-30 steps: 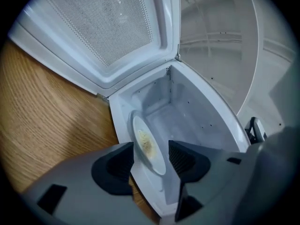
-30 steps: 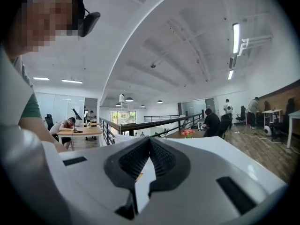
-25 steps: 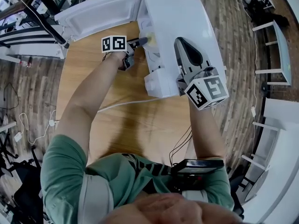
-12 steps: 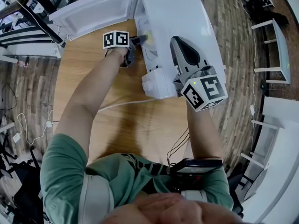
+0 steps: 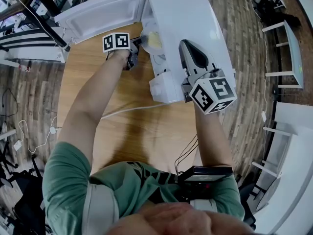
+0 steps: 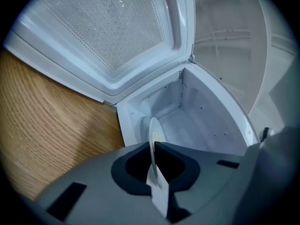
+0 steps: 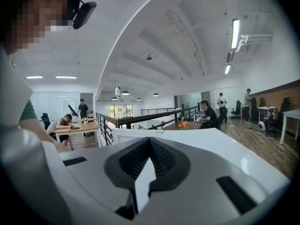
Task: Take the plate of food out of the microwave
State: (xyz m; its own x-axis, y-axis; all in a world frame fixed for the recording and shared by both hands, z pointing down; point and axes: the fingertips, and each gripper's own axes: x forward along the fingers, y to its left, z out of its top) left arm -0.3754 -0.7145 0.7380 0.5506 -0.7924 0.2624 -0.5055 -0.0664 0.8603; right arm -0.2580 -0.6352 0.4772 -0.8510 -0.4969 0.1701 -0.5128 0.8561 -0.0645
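The left tool (image 6: 153,146) has just been closing, and its jaws now pinch the near rim of the plate (image 6: 153,128). In the left gripper view the plate shows edge-on, a thin pale line running from 12 to 6 o'clock straight into the bite. The rest of it reaches forward into the white cavity of the microwave (image 5: 186,13), so it sits at the mouth and is not yet out.

In the head view the plate lies at about 3 o'clock from the left tool. The open door (image 5: 102,13) swings away toward 10 o'clock. The way out therefore looks to be back toward 8 o'clock, over the tabletop (image 5: 137,131), with the plate kept level.

The right tool (image 7: 149,142) is pressed together on nothing. It rests on the microwave's roof, so the left hand is the nearer one by far.

Only the head view shows the yellowish food (image 5: 153,39) on the plate. Only the left gripper view shows the pinch itself. The right gripper view looks over the roof at the room beyond.
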